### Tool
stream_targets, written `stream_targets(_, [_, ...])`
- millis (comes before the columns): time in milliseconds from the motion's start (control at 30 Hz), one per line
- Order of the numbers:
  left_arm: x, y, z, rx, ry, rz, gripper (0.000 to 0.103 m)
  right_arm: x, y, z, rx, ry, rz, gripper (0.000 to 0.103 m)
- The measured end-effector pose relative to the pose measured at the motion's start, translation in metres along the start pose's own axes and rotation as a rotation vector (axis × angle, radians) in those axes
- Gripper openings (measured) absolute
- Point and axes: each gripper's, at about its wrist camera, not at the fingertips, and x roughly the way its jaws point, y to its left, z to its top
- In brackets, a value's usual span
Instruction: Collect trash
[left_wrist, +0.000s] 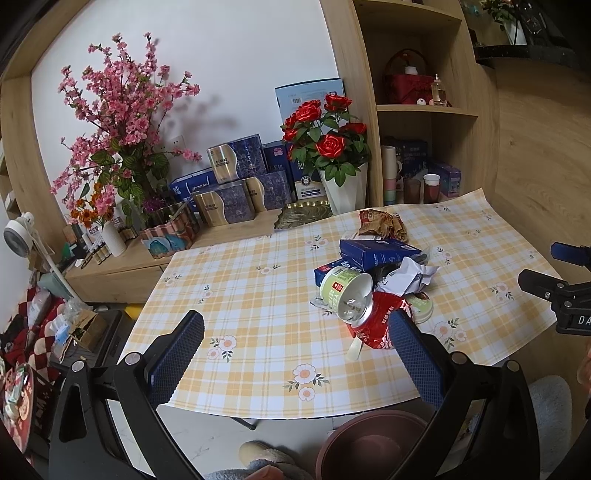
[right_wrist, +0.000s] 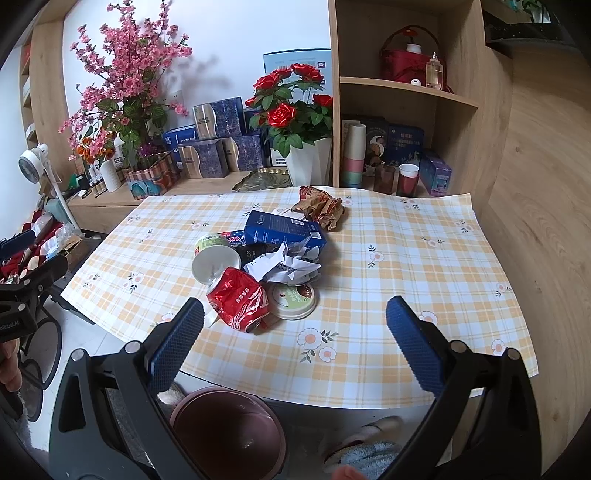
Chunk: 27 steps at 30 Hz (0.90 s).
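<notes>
Jaws: spread wide on both left gripper (left_wrist: 295, 354) and right gripper (right_wrist: 295, 350), empty, held above near table edge.
Table (right_wrist: 424, 258): carried all trash, heaped mid-cloth.
Bin (right_wrist: 229, 428): on floor below near edge, seemingly empty.
Box (right_wrist: 284, 230): atop heap.
Can (right_wrist: 238, 299): crushed, nearest.
Risk: likely rolled off or toppled leaning cup (right_wrist: 214, 260) if nudged.

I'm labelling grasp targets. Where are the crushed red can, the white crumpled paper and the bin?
crushed red can (right_wrist: 238, 300), right wrist view, middle of its dented side
white crumpled paper (right_wrist: 282, 266), right wrist view, central folds
bin (right_wrist: 229, 432), right wrist view, inner wall
</notes>
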Motion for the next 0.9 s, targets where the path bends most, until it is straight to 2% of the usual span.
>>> stream_targets(900, [0.0043,0.0044,-0.0005,-0.006,0.015,0.005,0.098,0.0053,0.0065,-0.0006,-0.001,0.004,0.007,0.097])
